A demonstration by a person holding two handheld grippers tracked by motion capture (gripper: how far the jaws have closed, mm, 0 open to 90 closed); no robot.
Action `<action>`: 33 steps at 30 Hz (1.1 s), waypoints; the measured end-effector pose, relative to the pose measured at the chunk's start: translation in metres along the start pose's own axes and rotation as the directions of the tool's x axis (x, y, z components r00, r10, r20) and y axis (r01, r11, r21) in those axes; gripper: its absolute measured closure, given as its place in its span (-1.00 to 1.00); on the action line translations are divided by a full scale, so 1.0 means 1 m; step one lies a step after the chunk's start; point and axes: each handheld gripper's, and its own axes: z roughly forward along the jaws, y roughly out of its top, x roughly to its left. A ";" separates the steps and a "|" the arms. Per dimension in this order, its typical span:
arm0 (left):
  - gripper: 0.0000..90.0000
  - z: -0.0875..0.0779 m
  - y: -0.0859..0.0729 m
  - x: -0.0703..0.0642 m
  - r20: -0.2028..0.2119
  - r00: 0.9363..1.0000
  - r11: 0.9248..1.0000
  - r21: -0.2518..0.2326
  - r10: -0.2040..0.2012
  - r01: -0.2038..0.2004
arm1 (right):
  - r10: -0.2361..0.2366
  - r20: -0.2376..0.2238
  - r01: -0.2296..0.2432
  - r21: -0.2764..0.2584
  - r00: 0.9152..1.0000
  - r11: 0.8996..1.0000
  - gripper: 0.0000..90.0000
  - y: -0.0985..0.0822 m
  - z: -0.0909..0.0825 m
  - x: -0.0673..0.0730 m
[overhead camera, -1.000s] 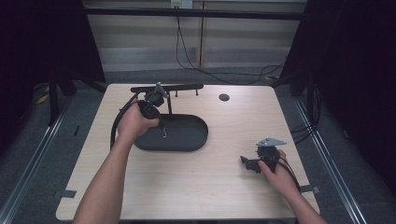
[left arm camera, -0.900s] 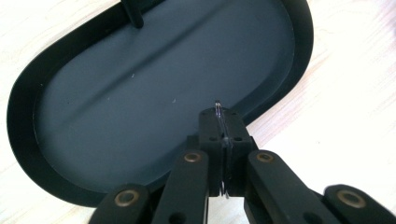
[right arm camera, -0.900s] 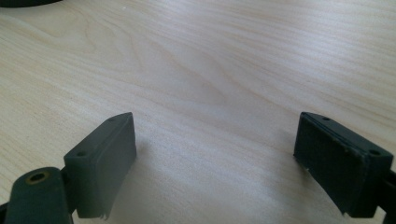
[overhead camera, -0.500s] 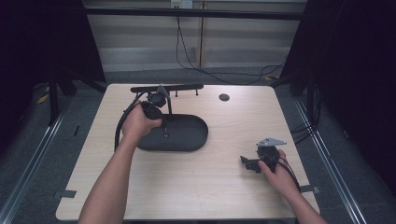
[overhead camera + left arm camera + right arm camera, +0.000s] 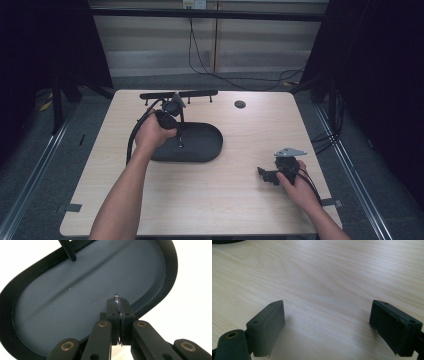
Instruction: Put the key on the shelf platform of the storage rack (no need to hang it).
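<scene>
Not much has shifted since a second ago: the left hand [image 5: 152, 134] has eased a touch along the black oval tray [image 5: 205, 150], and the right hand [image 5: 295, 182] hasn't budged at all.

So the left tool [image 5: 119, 312] is hanging over the tray's inside, pointing down at it. Its jaws are pressed together on a thin metal ring [image 5: 117, 300]. From the left gripper view you can see the ring standing on edge between the pads, with its top curve poking out past the tips and a bit of it showing below them too. It looks like a slim wire loop, shiny, nothing fancier that I can make out. The ring is over the tray floor, close to the rim on the near side, but whether it's actually touching the floor I can't tell.

A thin black post [image 5: 67, 250] comes up from the far part of the tray, and there's a black bar [image 5: 177, 94] lying on the table [image 5: 240, 200] just behind the tray in the high view.

The right tool [image 5: 327, 327] is well apart from all that, down near the table's front right corner. Its jaws are wide apart with nothing but bare wood between them, sitting low over the table.
</scene>
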 end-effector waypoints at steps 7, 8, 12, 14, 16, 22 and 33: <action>0.97 0.005 -0.002 0.003 0.002 1.000 1.000 0.000 -0.014 0.014 | 0.000 0.000 0.000 0.000 1.000 1.000 -0.73 0.000 0.000 0.000; 0.97 0.006 -0.002 0.004 0.001 1.000 1.000 0.000 -0.019 0.019 | 0.000 0.000 0.000 0.000 1.000 1.000 -0.73 0.000 0.000 0.000; 0.97 0.008 -0.003 0.003 -0.001 1.000 1.000 0.002 -0.018 0.018 | 0.000 0.000 0.000 0.000 1.000 1.000 -0.73 0.000 0.000 0.000; 0.97 0.010 -0.002 0.004 -0.001 1.000 1.000 0.002 -0.015 0.015 | 0.000 0.000 0.000 0.000 1.000 1.000 -0.73 0.000 0.000 0.000; 0.97 0.011 -0.002 0.004 -0.005 1.000 1.000 -0.003 -0.024 0.024 | 0.000 0.000 0.000 0.000 1.000 1.000 -0.73 0.000 0.000 0.000; 0.96 0.016 -0.001 0.004 -0.019 0.999 0.999 0.004 -0.037 0.037 | 0.000 0.000 0.000 0.000 1.000 1.000 -0.73 0.000 0.000 0.000; 0.93 0.023 -0.004 0.005 -0.017 0.999 0.999 -0.027 -0.031 0.031 | -0.001 0.000 0.001 0.000 1.000 1.000 -0.73 0.000 0.000 0.000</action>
